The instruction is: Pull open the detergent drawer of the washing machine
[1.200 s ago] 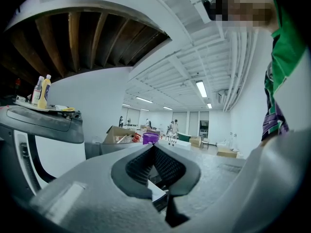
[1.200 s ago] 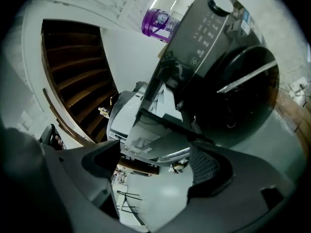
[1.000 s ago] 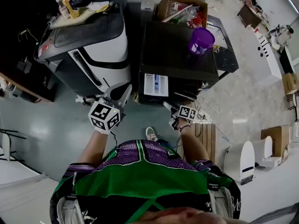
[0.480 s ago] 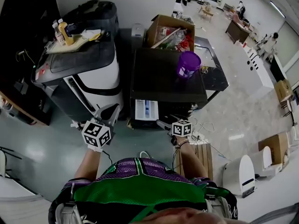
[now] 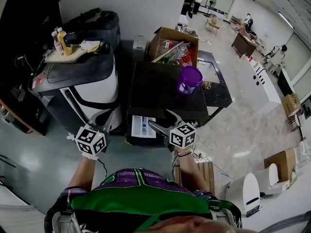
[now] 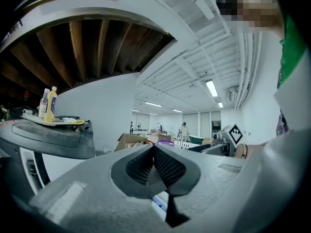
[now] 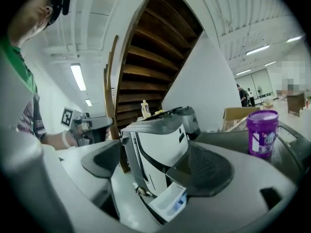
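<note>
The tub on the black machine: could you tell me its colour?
Purple tub, clearest in the right gripper view.

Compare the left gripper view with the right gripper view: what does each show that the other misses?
Only the left gripper view shows the jaws of the left gripper head-on, pressed together with nothing between them, and the marker cube on the person's other hand. Only the right gripper view shows the jaws of the right gripper, spread apart, framing the pulled-out detergent drawer, plus the label on the purple container. Both show the white-and-grey appliance, the bottles on it, the cardboard box and the wooden stair underside.
</note>
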Demonstrator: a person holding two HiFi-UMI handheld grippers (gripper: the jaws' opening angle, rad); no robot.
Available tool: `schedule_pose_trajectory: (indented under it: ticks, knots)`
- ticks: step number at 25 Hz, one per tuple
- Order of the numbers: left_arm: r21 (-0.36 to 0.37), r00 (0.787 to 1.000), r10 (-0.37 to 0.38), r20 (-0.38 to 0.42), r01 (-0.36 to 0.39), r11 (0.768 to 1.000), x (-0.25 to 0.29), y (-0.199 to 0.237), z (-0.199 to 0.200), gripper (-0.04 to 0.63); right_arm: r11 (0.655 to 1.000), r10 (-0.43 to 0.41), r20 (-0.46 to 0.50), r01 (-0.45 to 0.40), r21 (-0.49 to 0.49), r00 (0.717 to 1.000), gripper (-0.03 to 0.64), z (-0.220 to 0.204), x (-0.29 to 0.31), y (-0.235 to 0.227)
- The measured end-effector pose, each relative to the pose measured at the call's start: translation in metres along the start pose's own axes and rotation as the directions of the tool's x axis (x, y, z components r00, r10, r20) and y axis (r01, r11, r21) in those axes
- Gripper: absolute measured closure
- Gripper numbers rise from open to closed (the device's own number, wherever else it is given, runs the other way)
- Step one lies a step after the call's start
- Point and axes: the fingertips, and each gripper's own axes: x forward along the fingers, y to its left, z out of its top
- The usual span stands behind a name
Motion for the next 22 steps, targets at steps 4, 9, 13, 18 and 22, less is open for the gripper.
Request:
schedule_pose_trajectory:
  ticks: [4,9,13,18,22]
  knots:
    - [0.008,0.999,0.007,0.034,-0.007,1.0,0.009,-0.004,0.012,0.578,0.998,0.002,0.057,0.001,-0.061,0.998,0.184,0.043,0.001,0.007]
    - [0.006,0.997,0.033,0.064,-0.034,0.999,0.022,-0.007,0.017,0.578,0.994,0.021,0.085,-0.011,-0.111,0.996,0.202,0.066,0.004,0.011]
    - [-0.02,0.994,0.068,0.086,-0.066,0.998,0.032,-0.008,0.016,0.578,0.992,0.056,0.12,-0.042,-0.119,0.991,0.242,0.082,0.004,0.013]
    - [-0.017,0.993,0.083,0.088,-0.081,0.997,0.037,-0.015,0.012,0.578,0.984,0.083,0.127,-0.061,-0.166,0.989,0.355,0.089,0.001,0.011]
    - [-0.003,0.993,0.078,0.093,-0.078,0.997,0.039,-0.024,0.017,0.578,0.981,0.108,0.12,-0.086,-0.175,0.987,0.405,0.091,0.004,0.011]
